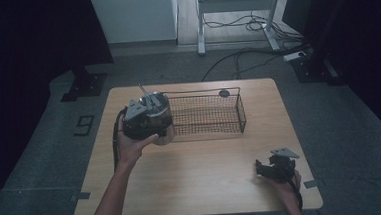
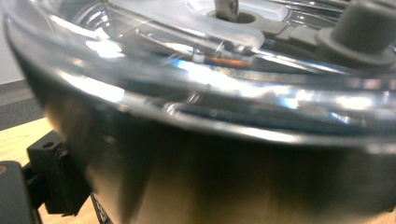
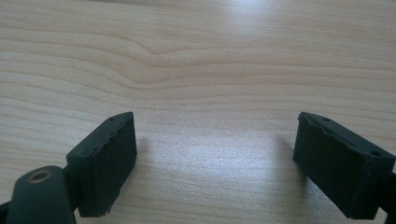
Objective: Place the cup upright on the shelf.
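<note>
One thing is in play here: a steel cup (image 1: 158,117) with a clear lid and a straw poking up through it, which you hold in your left gripper (image 1: 142,121) at the near left corner of the wire basket (image 1: 214,113). Seen from above, the cup sits at or just over that corner, and I cannot tell whether it rests on the table (image 1: 202,172), on the basket's rim, or hangs in the air. The left gripper view looks straight onto the cup's (image 2: 224,177) shiny wall and lid, with one black jaw showing at the lower left beside it, so your grip looks closed on the cup, though the second jaw is hidden. Your right gripper (image 1: 277,166) lies idle near the table's near right corner, well apart from the cup, its jaws spread wide over bare wood. Judging by this, the pick-up looks done, and setting the cup down inside the basket, then letting go, seems left.
</note>
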